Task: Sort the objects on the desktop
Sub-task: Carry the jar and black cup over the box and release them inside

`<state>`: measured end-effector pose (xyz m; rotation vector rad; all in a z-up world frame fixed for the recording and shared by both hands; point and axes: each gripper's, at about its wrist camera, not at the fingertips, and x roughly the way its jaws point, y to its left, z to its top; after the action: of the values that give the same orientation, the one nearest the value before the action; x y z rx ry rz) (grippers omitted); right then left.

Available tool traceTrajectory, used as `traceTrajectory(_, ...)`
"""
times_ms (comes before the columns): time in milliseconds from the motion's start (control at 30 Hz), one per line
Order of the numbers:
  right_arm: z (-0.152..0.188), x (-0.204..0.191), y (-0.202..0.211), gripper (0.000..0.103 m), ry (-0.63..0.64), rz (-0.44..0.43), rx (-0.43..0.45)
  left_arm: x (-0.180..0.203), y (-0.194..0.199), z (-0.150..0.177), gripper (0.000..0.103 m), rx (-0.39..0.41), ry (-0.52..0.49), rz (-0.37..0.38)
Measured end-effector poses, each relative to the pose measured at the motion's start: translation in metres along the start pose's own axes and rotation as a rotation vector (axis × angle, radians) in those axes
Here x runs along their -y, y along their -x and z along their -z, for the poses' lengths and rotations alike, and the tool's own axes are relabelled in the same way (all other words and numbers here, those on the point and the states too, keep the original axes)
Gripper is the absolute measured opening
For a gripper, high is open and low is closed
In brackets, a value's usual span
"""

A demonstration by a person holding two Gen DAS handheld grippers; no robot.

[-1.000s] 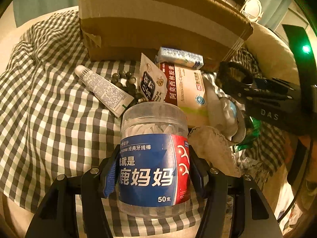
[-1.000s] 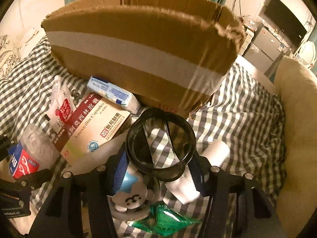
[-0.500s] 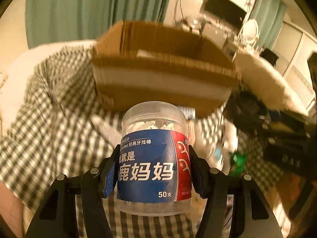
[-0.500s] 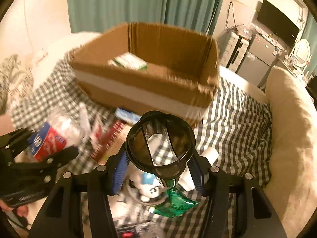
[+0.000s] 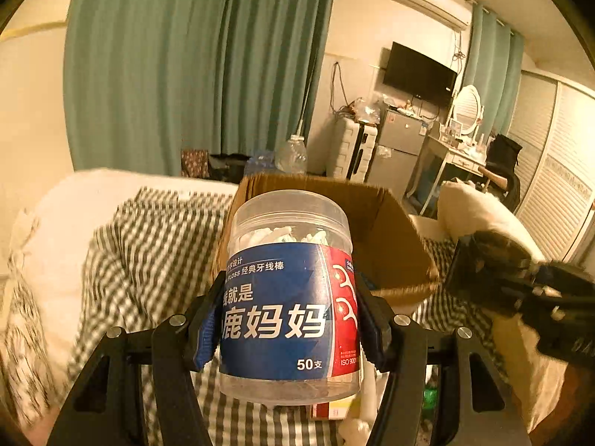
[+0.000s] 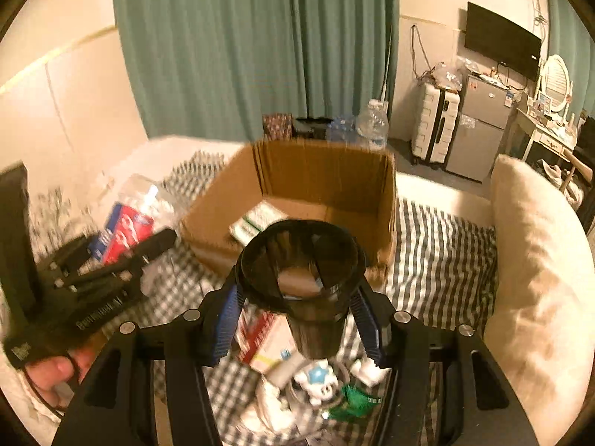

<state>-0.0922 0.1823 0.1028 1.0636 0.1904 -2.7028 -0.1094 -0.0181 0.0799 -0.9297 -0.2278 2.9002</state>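
Note:
My left gripper (image 5: 290, 330) is shut on a clear floss-pick jar (image 5: 290, 297) with a blue and red label, held up in the air in front of an open cardboard box (image 5: 390, 245). My right gripper (image 6: 301, 316) is shut on a dark translucent cup (image 6: 301, 278), held above the near edge of the same box (image 6: 327, 189). A white and green packet (image 6: 253, 219) lies inside the box. The left gripper with the jar (image 6: 130, 219) shows at the left of the right wrist view. The right gripper (image 5: 520, 290) shows at the right of the left wrist view.
A checked cloth (image 6: 442, 256) covers the bed. Below the cup lie a medicine carton (image 6: 267, 342), a small white figure (image 6: 316, 383) and a green wrapper (image 6: 353, 401). A cream pillow (image 6: 535, 278) lies at the right. Curtains, fridge and suitcase stand behind.
Both grippers have risen well above the cloth with the jar and the cup. The views now look over the box into its open top.

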Motion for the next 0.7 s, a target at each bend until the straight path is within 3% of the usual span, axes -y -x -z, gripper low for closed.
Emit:
traceTrajectory(267, -0.052, 0.001, 0.001, 0.054, -0.008, -0.015, 0.054, 0.010, -0.023, -0.051, 0.063, -0.001, -0.028, 0.009)
traceTrajectory(567, -0.080, 0.031, -0.053, 0.054, -0.057, 0.032, 0.032, 0.011, -0.083, -0.083, 0.063, 0.020, -0.105, -0.059)
traceTrajectory(700, -0.077, 0.053, -0.084, 0.054, -0.130, 0.035, -0.013, 0.012, -0.116, -0.089, 0.063, -0.032, -0.121, -0.062)
